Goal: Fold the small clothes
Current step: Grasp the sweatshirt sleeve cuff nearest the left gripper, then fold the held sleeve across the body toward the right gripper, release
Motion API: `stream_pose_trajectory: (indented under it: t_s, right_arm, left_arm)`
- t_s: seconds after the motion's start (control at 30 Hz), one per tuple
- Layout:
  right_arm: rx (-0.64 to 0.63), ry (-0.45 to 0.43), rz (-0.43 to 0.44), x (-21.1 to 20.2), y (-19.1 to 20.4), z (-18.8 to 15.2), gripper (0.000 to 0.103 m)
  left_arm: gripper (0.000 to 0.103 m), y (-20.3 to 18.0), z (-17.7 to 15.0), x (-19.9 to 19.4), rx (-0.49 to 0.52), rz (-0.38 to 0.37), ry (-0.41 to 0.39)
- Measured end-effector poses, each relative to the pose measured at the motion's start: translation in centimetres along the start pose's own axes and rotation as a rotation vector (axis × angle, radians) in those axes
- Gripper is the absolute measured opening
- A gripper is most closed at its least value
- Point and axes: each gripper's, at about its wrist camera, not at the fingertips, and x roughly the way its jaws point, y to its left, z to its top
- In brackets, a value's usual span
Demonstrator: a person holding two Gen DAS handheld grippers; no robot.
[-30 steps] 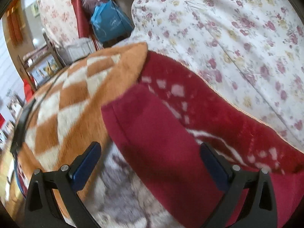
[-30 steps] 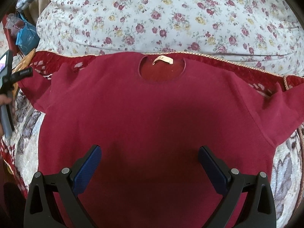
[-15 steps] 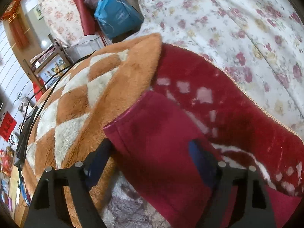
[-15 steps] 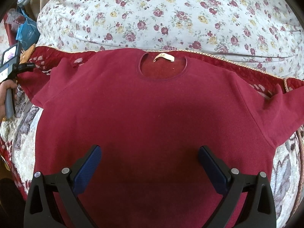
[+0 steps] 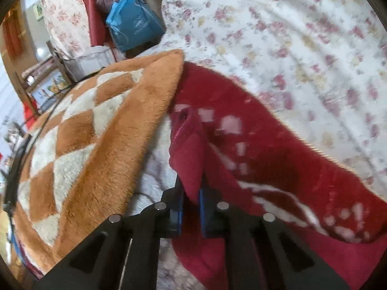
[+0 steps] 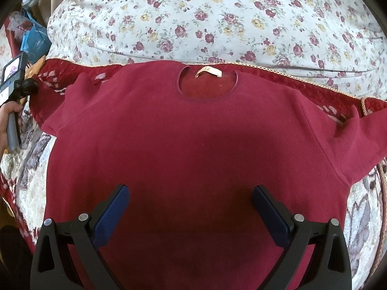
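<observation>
The left hand-held gripper (image 5: pixel 190 199) is clamped on the red sweater's (image 6: pixel 193 145) sleeve (image 5: pixel 187 154), while the right hand-held gripper (image 6: pixel 190 207) hovers wide open above the sweater's body.

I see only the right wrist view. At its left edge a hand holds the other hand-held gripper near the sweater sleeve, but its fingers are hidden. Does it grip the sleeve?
Observer: Yes. In the left wrist view the left hand-held gripper is shut on the sleeve.
Operator: Is it pinched exactly at the cuff edge?
Observer: No, a little back from the edge. The bunched cuff opening sticks out beyond the pads.
Operator: Is anything lying close to that sleeve?
Observer: A fluffy orange-and-cream checked blanket lies just beside it, to its left in that view.
</observation>
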Motion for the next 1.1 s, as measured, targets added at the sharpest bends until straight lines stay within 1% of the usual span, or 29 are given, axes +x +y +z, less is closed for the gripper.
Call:
stream_pose_trajectory:
  t_s: [0.1,0.27,0.47,0.57,0.7,0.8,0.93,1.03,1.07,1.1]
  right_arm:
    - [0.009,-0.005,0.004,-0.1,0.0,-0.1,0.103]
    - [0.021,-0.011,0.009,-0.5,-0.1,-0.2,0.103]
    - [0.059,-0.047,0.000,-1.9,-1.7,-0.1,0.103]
    - [0.080,-0.066,-0.014,-2.7,-2.9,0.0,0.103]
    - [0.114,-0.093,-0.043,-3.8,-5.2,-0.1,0.103]
    - [0.156,-0.108,-0.073,-4.4,-7.7,-0.2,0.103]
    - [0.217,-0.124,-0.103,-5.1,-11.1,-0.7,0.103]
    - [0.258,-0.131,-0.135,-5.5,-13.0,-1.3,0.103]
    - [0.274,-0.133,-0.139,-5.6,-13.7,-1.5,0.103]
    - [0.283,-0.133,-0.136,-5.6,-14.2,-1.6,0.103]
  left_arm:
    - [0.010,-0.8,-0.5,-2.0,-0.004,-0.090,-0.003]
    - [0.009,-4.6,-2.1,-7.5,0.053,-0.256,-0.041]
    - [0.009,-11.8,-5.5,-15.2,0.162,-0.489,-0.058]
    - [0.009,-15.8,-7.6,-18.7,0.225,-0.581,-0.061]
    - [0.009,-20.7,-10.5,-22.5,0.309,-0.678,-0.049]
    - [0.009,-23.6,-12.5,-24.6,0.349,-0.740,-0.033]
    - [0.009,-27.2,-15.3,-25.9,0.395,-0.814,0.015]
    - [0.010,-29.2,-17.1,-25.7,0.434,-0.850,0.053]
    - [0.015,-29.6,-17.5,-25.5,0.440,-0.855,0.068]
    - [0.023,-29.9,-17.8,-25.2,0.443,-0.858,0.093]
